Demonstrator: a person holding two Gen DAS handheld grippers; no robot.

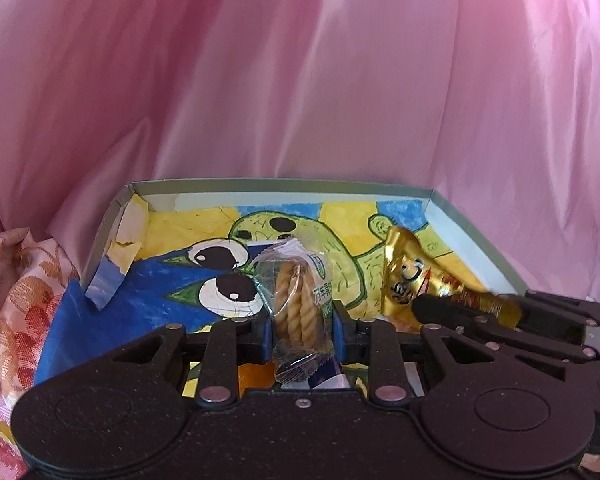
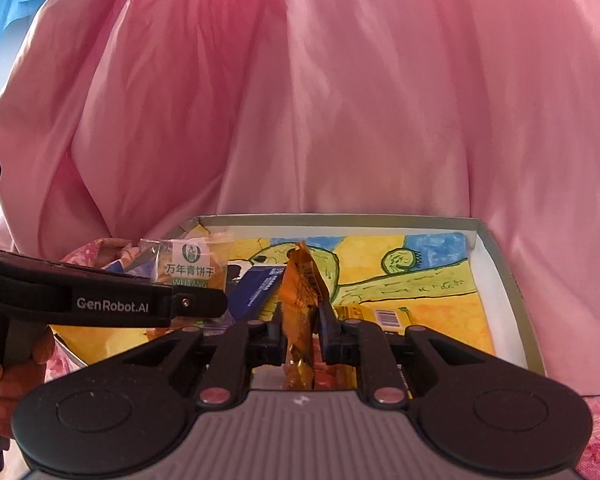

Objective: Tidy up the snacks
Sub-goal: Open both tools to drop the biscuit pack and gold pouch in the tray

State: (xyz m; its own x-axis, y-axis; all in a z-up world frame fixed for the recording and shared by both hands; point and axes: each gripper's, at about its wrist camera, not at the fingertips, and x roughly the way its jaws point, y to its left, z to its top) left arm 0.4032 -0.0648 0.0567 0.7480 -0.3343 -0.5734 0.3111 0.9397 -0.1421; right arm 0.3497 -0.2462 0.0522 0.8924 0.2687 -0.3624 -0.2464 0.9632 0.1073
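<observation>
My left gripper (image 1: 302, 322) is shut on a clear-wrapped packet of twisted biscuits (image 1: 296, 296), held upright over the near part of a shallow box (image 1: 284, 185) lined with a painted cartoon drawing. In the right wrist view the left gripper (image 2: 202, 304) reaches in from the left with the biscuit packet (image 2: 188, 264), white label outward. My right gripper (image 2: 303, 320) is shut on a gold snack packet (image 2: 300, 280), also over the box (image 2: 500, 268). From the left wrist view the gold packet (image 1: 412, 280) sticks up from the right gripper (image 1: 432, 306), close beside on the right.
A dark blue packet (image 2: 256, 284) and a yellow packet with a barcode (image 2: 380, 314) lie in the box under the grippers. Pink shiny cloth (image 1: 300, 80) rises right behind the box. Floral fabric (image 1: 16, 300) lies to its left. A person's hand (image 2: 4, 372) grips the left handle.
</observation>
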